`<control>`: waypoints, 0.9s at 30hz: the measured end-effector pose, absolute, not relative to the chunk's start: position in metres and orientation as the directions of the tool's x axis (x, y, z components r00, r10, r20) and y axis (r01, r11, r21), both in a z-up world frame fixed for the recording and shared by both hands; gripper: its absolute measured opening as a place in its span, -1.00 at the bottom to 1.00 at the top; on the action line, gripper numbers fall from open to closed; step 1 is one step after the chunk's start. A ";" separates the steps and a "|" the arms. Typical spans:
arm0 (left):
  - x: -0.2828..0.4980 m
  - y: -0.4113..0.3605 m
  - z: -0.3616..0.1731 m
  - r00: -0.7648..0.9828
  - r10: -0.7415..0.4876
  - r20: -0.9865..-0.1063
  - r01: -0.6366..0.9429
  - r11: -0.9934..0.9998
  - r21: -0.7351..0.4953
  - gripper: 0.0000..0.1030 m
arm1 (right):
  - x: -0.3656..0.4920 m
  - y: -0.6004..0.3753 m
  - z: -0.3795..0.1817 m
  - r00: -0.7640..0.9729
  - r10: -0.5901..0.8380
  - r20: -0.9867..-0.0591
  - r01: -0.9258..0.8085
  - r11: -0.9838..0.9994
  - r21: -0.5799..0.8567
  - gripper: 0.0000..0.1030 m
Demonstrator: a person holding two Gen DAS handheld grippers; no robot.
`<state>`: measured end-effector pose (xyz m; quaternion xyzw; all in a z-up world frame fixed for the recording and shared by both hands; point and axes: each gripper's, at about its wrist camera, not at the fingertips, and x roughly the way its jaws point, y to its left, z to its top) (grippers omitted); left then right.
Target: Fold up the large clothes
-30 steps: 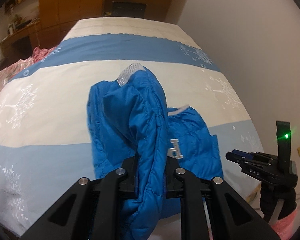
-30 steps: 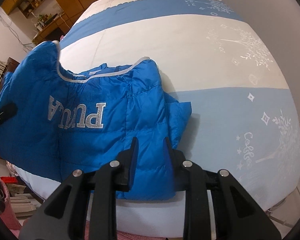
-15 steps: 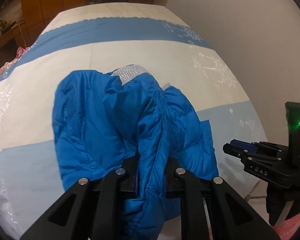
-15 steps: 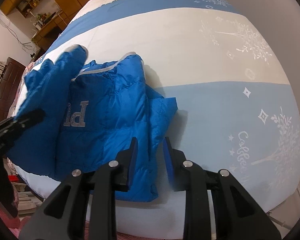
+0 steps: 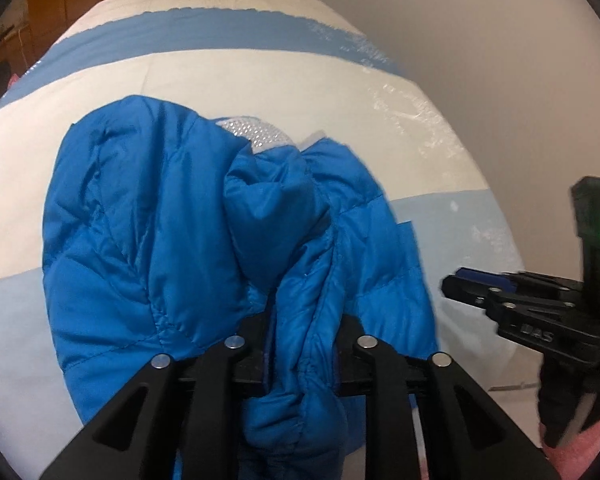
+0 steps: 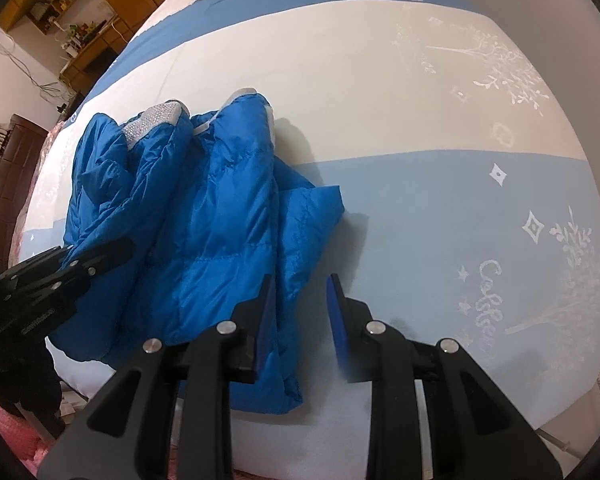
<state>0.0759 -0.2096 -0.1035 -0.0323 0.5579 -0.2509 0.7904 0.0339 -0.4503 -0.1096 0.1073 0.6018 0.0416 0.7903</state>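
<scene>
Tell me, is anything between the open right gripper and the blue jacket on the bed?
No, nothing visible. The right gripper is open, its left finger right at the blue jacket edge on the bed. The left gripper is shut on the jacket's other side, not in the way.
</scene>
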 end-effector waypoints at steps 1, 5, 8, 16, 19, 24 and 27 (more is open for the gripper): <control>0.075 -0.206 -0.099 0.247 -0.454 -0.856 0.366 0.862 -0.351 -0.45 | 0.035 -0.449 -0.107 0.277 0.194 -0.941 0.059 0.974 0.219 -0.45; 0.061 -0.187 -0.060 0.207 -0.586 -0.783 0.395 0.782 -0.481 -0.22 | 0.043 -0.441 -0.091 0.308 0.194 -0.931 0.028 0.977 0.213 -0.25; 0.049 -0.167 -0.031 0.181 -0.667 -0.723 0.413 0.718 -0.559 -0.20 | 0.050 -0.432 -0.075 0.323 0.220 -0.920 0.005 0.972 0.234 -0.17; 0.071 -0.097 -0.015 0.422 -0.334 -0.843 0.223 0.939 -0.261 -0.24 | 0.068 -0.394 -0.047 0.303 0.317 -0.899 -0.060 0.948 0.314 0.37; 0.082 -0.083 -0.033 0.414 -0.264 -0.871 0.159 0.963 -0.217 -0.30 | 0.076 -0.383 -0.049 0.260 0.364 -0.894 -0.049 0.930 0.365 0.39; 0.087 -0.075 -0.053 0.383 -0.272 -0.883 0.135 0.962 -0.238 -0.30 | 0.087 -0.360 -0.062 0.191 0.353 -0.916 -0.010 0.934 0.358 0.45; 0.087 -0.077 -0.063 0.369 -0.262 -0.891 0.131 0.964 -0.229 -0.30 | 0.094 -0.349 -0.075 0.151 0.351 -0.924 -0.003 0.935 0.355 0.45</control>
